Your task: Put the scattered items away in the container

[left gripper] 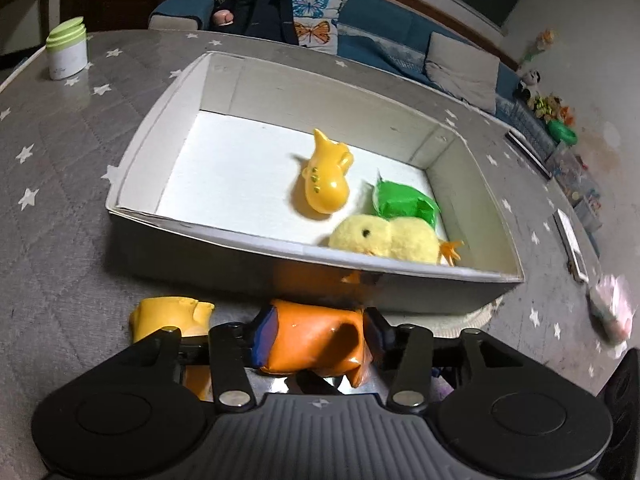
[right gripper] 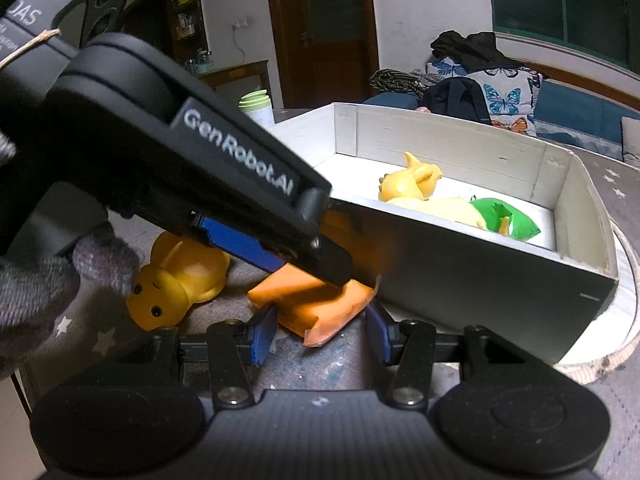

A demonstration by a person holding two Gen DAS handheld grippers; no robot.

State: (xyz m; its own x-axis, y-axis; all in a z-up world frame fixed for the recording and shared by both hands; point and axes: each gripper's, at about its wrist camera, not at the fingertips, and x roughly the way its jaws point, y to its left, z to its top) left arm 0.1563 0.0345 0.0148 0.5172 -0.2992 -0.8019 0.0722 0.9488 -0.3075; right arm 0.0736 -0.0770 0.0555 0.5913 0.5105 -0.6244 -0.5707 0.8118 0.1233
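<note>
While clamped on the orange pouch (left gripper: 312,344), just short of the white cardboard box's (left gripper: 224,256) near wall and low by the tabletop (left gripper: 60,200), raise the left gripper (left gripper: 318,330) straight up before going forward, clearing the rim. Keep those jaws narrow on the pouch's middle. Avoid squeezing harder, judging the soft film likely to bulge or slip. Hold back the right gripper (right gripper: 320,334), jaws parted wide on either side of the pouch's lower corner without pinching it. Aim for the bare floor at the box's left, away from the yellow dinosaur toy (left gripper: 326,176), green packet (left gripper: 400,200) and plush chick (left gripper: 384,236). Release only once low inside. Leave the yellow rubber toy (right gripper: 176,280), lying on the tabletop just beside, for later.
</note>
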